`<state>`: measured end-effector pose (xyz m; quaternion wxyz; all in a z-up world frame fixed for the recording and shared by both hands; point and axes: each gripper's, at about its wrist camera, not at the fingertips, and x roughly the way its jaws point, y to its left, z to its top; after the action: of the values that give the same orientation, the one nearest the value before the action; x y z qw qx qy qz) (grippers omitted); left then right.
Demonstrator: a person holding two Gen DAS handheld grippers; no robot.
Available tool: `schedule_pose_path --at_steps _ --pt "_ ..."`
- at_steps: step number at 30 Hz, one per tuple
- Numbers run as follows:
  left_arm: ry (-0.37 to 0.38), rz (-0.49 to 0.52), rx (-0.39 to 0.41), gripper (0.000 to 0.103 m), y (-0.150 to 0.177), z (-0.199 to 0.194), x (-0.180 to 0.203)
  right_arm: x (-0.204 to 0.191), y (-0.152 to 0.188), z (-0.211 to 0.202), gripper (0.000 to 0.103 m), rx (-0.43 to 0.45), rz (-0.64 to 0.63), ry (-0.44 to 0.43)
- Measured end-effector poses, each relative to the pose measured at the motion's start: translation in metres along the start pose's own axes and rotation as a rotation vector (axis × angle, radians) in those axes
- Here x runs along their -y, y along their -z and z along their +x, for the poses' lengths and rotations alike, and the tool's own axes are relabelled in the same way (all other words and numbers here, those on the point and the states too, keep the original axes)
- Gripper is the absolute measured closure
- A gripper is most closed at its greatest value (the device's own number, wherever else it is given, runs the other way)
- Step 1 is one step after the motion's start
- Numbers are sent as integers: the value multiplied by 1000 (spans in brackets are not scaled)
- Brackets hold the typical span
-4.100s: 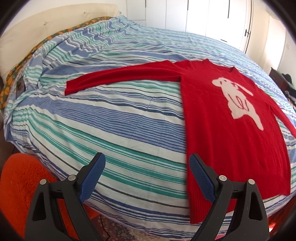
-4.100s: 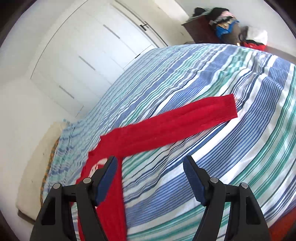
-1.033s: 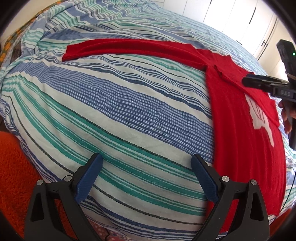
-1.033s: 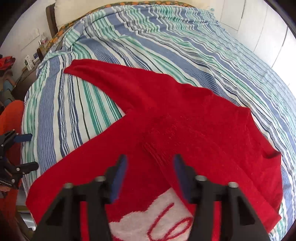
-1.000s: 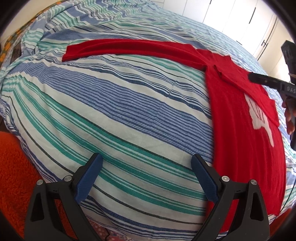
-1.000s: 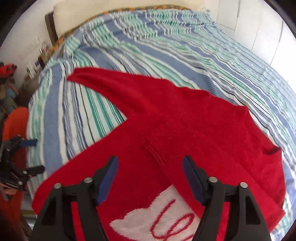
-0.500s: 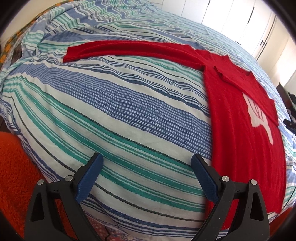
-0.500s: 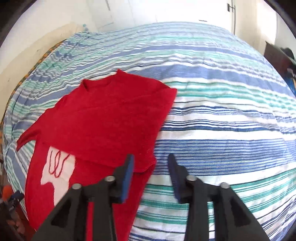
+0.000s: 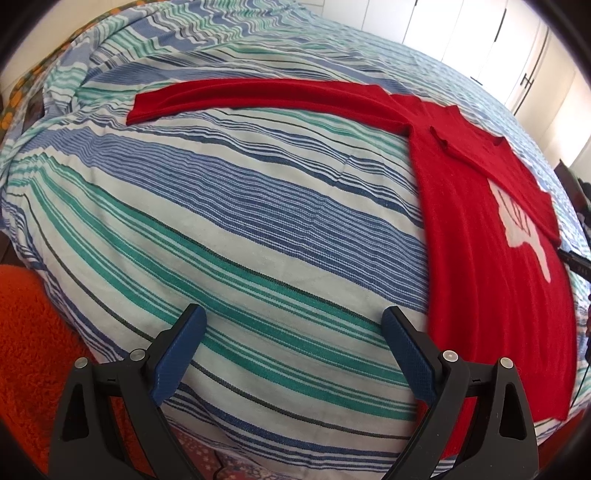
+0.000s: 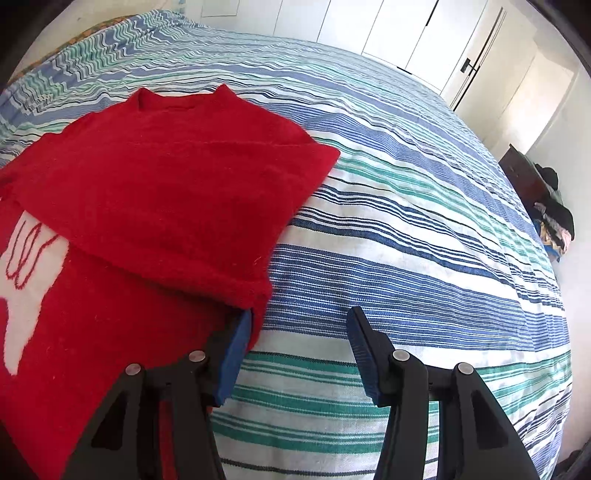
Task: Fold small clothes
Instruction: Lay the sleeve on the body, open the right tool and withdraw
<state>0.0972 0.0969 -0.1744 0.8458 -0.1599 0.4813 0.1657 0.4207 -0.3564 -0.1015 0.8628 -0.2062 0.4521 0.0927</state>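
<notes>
A red sweater (image 9: 476, 266) with a white animal motif (image 9: 517, 225) lies flat on the striped bed cover (image 9: 258, 221). Its left sleeve (image 9: 258, 90) stretches straight out to the left. The right sleeve (image 10: 166, 192) is folded across the chest and covers part of the motif. My left gripper (image 9: 293, 332) hangs open above the bed's near edge, left of the sweater's hem, holding nothing. My right gripper (image 10: 300, 317) is at the sweater's right side with its jaws closing. Its left finger touches the folded edge, and only striped cover lies between the pads.
The striped bed cover (image 10: 424, 221) spreads wide to the right of the sweater. An orange rug (image 9: 26, 332) lies below the bed's near-left corner. White wardrobe doors (image 10: 406, 33) stand behind the bed, and a pile of clothes (image 10: 554, 218) sits on dark furniture at far right.
My right gripper swung from above the sweater's chest to its right edge, and its jaws narrowed. The left gripper stayed still. The right sleeve, stretched out earlier, now lies folded over the chest.
</notes>
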Motion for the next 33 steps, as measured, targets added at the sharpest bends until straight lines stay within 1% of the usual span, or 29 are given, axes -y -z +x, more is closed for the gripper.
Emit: schedule_pose_path --at_steps 2,4,8,10,11,12,13,14,15,18,20,22,24,26,29,30,32,33 --pt "-2 6 1 6 0 0 2 3 3 -14 51 6 -10 4" --pt "3 8 5 6 0 -1 4 9 6 -31 50 25 9 -1" --pt "16 16 21 7 -1 -5 5 6 5 -54 50 47 27 -77" --pt "22 19 29 7 0 -9 4 0 8 -65 47 46 32 -120" --pt "24 16 34 7 0 -10 3 -10 11 -70 47 50 41 -143" --pt "25 13 38 7 0 -11 2 -16 17 -77 43 52 52 -166" --pt "27 9 39 7 -1 -12 0 -22 25 -82 36 53 64 -184" --pt "29 5 39 7 -1 -12 -1 -25 35 -87 33 55 79 -192" --pt "30 2 39 7 -1 -12 -1 -29 47 -92 29 56 94 -192" --pt "36 5 50 7 0 -14 0 -36 84 -105 26 30 141 -156" --pt "38 24 72 7 1 -19 5 -36 109 -113 22 8 196 -135" --pt "37 55 84 7 2 -21 12 -33 133 -121 20 7 253 -140" --pt "35 83 67 7 5 -18 18 -34 152 -132 20 12 287 -130" --pt "29 89 31 7 7 -10 20 -38 159 -143 20 32 297 -105" --pt "33 79 -9 6 9 -3 17 -41 154 -159 18 110 271 -61" --pt "35 80 -19 5 9 -1 17 -41 154 -162 15 130 271 -53" --pt "33 85 -27 3 11 2 17 -43 156 -161 15 146 276 -43" --pt "30 92 -31 1 13 3 18 -45 157 -159 15 139 273 -36"
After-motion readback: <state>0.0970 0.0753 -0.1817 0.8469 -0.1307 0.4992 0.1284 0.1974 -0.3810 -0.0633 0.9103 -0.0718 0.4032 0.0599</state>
